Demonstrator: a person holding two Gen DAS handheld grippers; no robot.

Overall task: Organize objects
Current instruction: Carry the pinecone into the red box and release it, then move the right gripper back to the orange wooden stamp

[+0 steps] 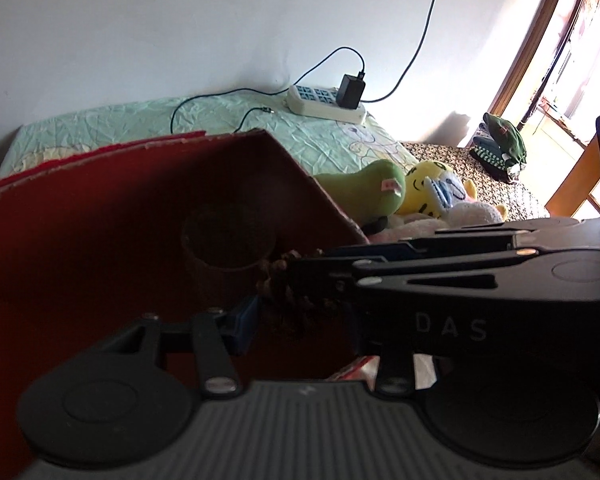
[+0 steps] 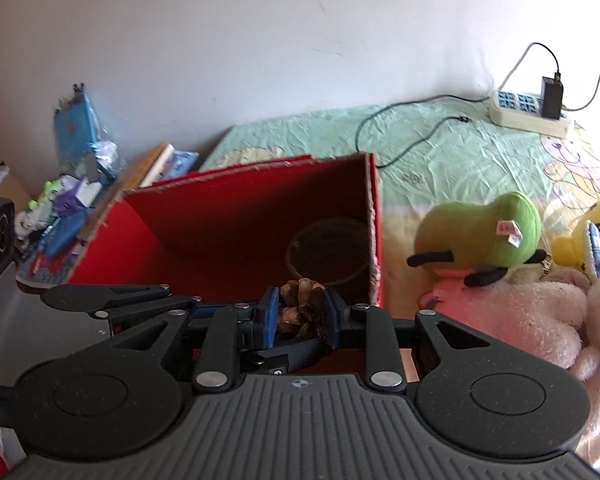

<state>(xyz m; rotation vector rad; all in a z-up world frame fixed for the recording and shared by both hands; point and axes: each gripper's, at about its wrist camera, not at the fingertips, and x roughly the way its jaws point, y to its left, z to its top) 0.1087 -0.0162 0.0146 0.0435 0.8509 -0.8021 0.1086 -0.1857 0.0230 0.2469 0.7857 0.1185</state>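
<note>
Presently right gripper [image 2: 300,312] jaws clamp a pine cone [image 2: 302,306] above the red box [image 2: 228,216], which holds a round container [image 2: 328,250]; left gripper [image 1: 296,320] jaws stand apart. Plush toys [image 2: 480,236] beside the box remain unsorted.

Matt red cardboard box [image 2: 236,216] with rough, frayed rims — a dry, woody, scaly pine cone [image 2: 302,304] at lower centre, fuzzy plush toys [image 2: 480,236] at right, crinkled green cloth sheet [image 2: 440,148] behind.
</note>
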